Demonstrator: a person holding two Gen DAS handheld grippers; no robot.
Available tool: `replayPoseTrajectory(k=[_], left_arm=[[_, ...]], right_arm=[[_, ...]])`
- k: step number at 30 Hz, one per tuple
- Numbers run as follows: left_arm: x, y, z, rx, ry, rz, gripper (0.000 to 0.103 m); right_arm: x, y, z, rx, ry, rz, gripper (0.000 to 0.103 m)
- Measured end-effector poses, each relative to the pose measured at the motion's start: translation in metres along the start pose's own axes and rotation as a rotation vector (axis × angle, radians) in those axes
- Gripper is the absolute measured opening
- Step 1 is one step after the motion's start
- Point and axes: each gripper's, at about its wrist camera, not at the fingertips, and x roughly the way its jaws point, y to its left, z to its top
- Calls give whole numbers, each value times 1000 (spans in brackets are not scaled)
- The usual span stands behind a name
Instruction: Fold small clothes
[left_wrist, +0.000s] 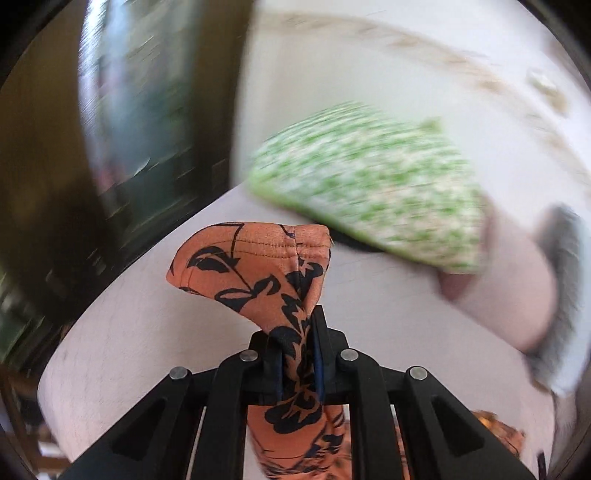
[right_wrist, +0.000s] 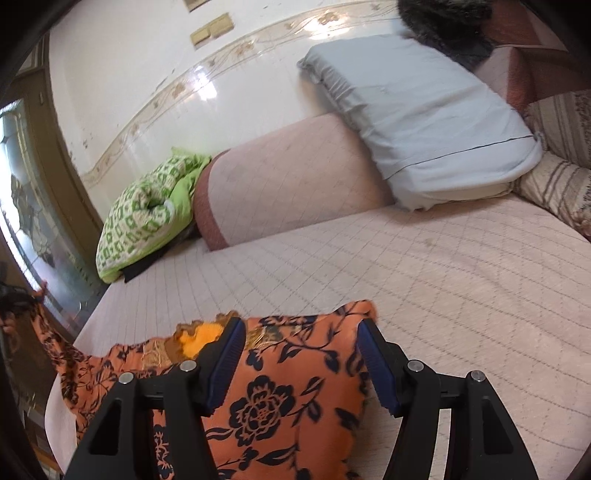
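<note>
An orange garment with a black flower print (right_wrist: 273, 398) lies on the quilted pink bed (right_wrist: 443, 277) near its front edge. My right gripper (right_wrist: 300, 332) hovers just over it, jaws wide open, its blue pads (right_wrist: 229, 354) on either side of the cloth and not pressing it. My left gripper (left_wrist: 300, 332) is shut on a bunched corner of the same garment (left_wrist: 255, 266), which sticks out past the fingertips and hangs below them. In the right wrist view the garment's left end rises toward the frame's left edge. The left wrist view is motion-blurred.
A green-and-white patterned cushion (right_wrist: 147, 210) lies at the bed's far left corner beside a pink bolster (right_wrist: 288, 173). A pale blue pillow (right_wrist: 424, 122) leans on the bolster, with striped cushions (right_wrist: 554, 192) at right. A tiled wall (right_wrist: 147, 74) stands behind and a glazed door (right_wrist: 33, 192) at left.
</note>
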Motion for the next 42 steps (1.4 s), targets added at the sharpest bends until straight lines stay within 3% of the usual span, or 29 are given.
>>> replayPoseTrajectory(k=[6, 11, 14, 22, 24, 25, 26, 28, 31, 33, 36, 40, 42], left_arm=[[-61, -107, -1, 240, -70, -188, 13], [-93, -193, -29, 386, -71, -329, 13], [-94, -235, -53, 443, -38, -395, 13], [-61, -346, -145, 600, 146, -526, 14], [-51, -364, -164, 625, 193, -559, 30], [-47, -372, -170, 633, 221, -589, 50], [-48, -374, -172, 631, 216, -600, 64], [-57, -367, -164, 607, 153, -629, 69], [-75, -335, -141, 524, 54, -663, 86], [-77, -307, -130, 480, 13, -625, 87], [-66, -255, -125, 411, 12, -520, 87], [-24, -166, -142, 242, 81, -315, 87], [-8, -134, -158, 167, 115, -269, 87]], right_arm=[[-22, -40, 9, 69, -36, -40, 66], [-39, -67, 15, 160, -58, -19, 66], [-50, -76, 16, 184, -75, -10, 66], [-62, -97, 14, 203, -73, -21, 66], [-63, -100, 13, 213, -68, -16, 66], [-62, -101, 13, 219, -58, -6, 66], [-61, -101, 12, 224, -53, -4, 66], [-59, -99, 12, 221, -44, 5, 66], [-53, -89, 12, 202, -27, 40, 66], [-48, -78, 12, 174, -10, 63, 66], [-34, -63, 10, 150, 54, 120, 66], [-7, -54, 9, 215, 177, 259, 67], [3, -53, 9, 248, 196, 287, 67]])
